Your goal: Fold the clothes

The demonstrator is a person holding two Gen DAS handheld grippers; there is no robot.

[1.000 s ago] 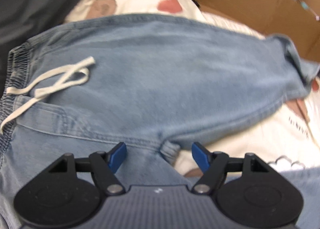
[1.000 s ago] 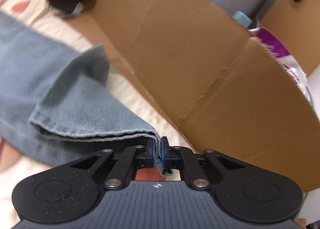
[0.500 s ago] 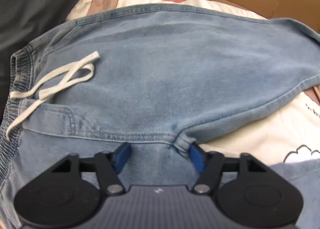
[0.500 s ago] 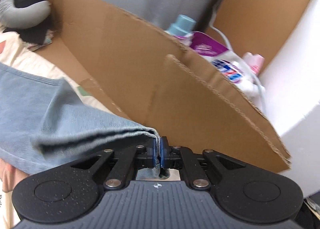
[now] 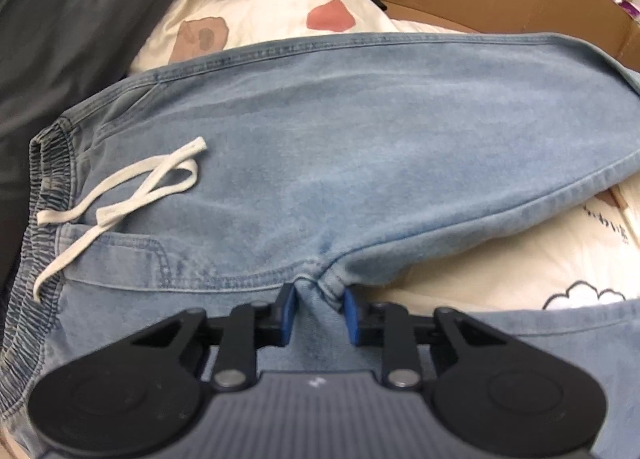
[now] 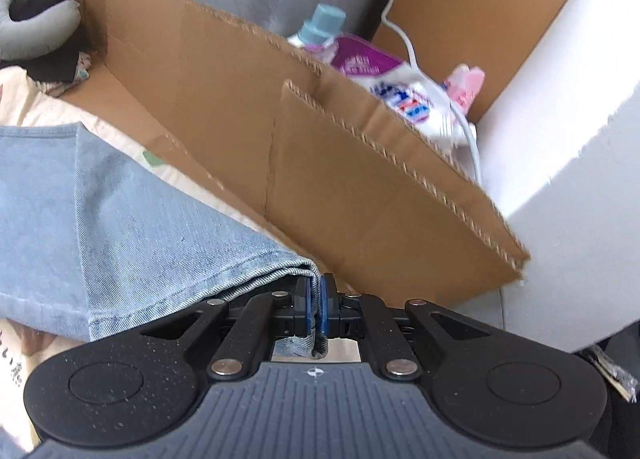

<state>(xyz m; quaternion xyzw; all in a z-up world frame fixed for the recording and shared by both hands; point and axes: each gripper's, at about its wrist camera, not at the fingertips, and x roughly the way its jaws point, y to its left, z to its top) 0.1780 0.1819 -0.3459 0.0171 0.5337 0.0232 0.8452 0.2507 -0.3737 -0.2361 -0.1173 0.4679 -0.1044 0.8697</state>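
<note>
Here the left gripper [image 5: 318, 313] has just been closing, jaws now narrow with the bunched crotch seam of the jeans [image 5: 340, 163] between the blue pads; the pads look to be pressing on it. The right gripper [image 6: 315, 309] is clenched on the hem of a jeans leg [image 6: 132, 235], lifted beside a cardboard box [image 6: 320, 163]. The jeans are light blue denim, spread across a cream printed bedsheet [image 5: 500, 271], elastic waistband at left, white drawstring [image 5: 132, 191] lying loose on top.
</note>
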